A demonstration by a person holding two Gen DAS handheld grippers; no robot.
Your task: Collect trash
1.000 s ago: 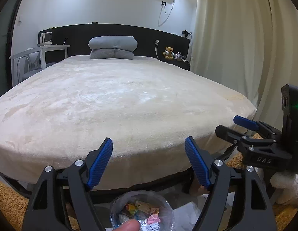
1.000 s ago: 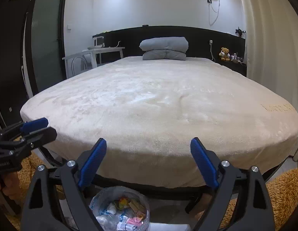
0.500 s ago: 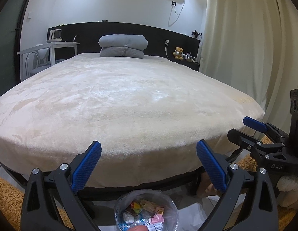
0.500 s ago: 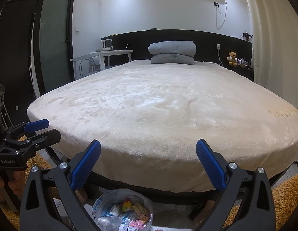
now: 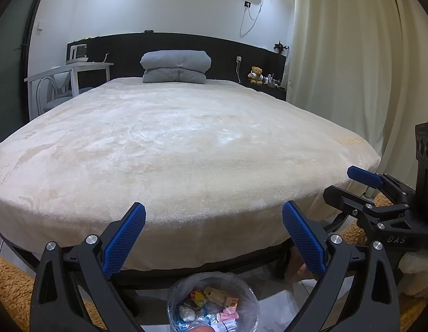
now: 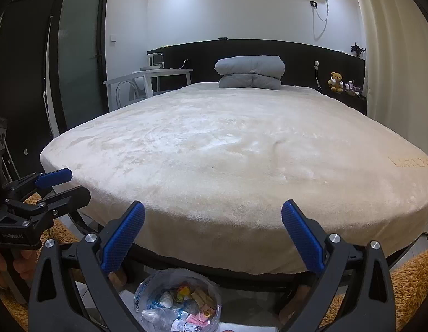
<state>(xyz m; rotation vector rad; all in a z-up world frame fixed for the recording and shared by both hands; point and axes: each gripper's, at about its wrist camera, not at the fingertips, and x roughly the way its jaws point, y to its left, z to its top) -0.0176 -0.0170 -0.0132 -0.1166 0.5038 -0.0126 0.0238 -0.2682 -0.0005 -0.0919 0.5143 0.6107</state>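
Observation:
A small bin lined with a clear plastic bag point(image 5: 214, 301) stands on the floor at the foot of the bed, holding several wrappers and crumpled papers; it also shows in the right wrist view point(image 6: 178, 301). My left gripper point(image 5: 214, 238) is open and empty above it. My right gripper point(image 6: 214, 235) is open and empty too, also above the bin. Each gripper shows in the other's view, the right one point(image 5: 360, 185) and the left one point(image 6: 62, 185).
A wide bed with a cream plush cover point(image 5: 172, 144) fills the view, with a folded grey duvet point(image 5: 175, 66) at its head. A white desk point(image 5: 73, 69) stands at the left, curtains point(image 5: 352, 55) at the right. Orange shaggy rugs point(image 6: 407, 276) lie on the floor.
Both grippers have opened wider and drawn back and up a little from the bed. The bin now shows more fully below them.

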